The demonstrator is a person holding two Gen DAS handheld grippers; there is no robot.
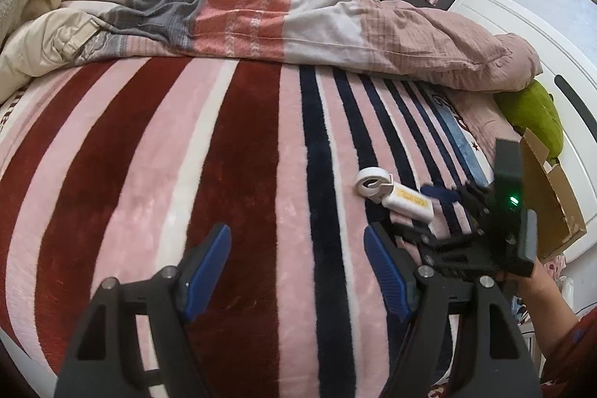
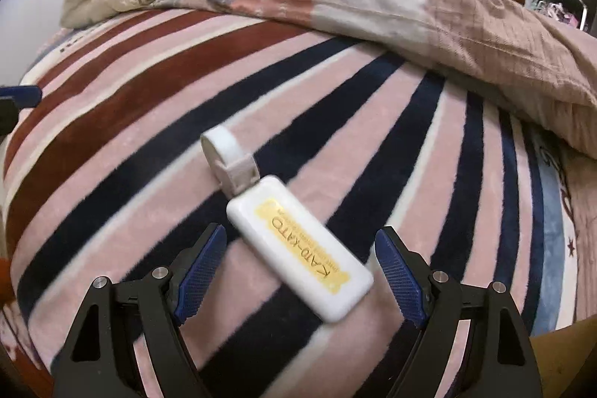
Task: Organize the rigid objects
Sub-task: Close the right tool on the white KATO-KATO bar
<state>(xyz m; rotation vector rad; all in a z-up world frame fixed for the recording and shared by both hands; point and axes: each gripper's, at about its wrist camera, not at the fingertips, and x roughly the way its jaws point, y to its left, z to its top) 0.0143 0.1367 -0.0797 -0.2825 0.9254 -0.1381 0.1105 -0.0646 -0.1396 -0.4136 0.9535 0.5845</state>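
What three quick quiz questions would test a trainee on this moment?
1. True or false: the right claw is shut on the white bottle.
2. The bottle's flip cap is: A) closed B) open C) missing
3. Fill in: the bottle lies on the striped ____.

Key:
1. False; its jaws stand open with the bottle lying between them.
2. B
3. blanket

The left claw is open too, holding nothing. A cardboard box sits at the bed's right edge.
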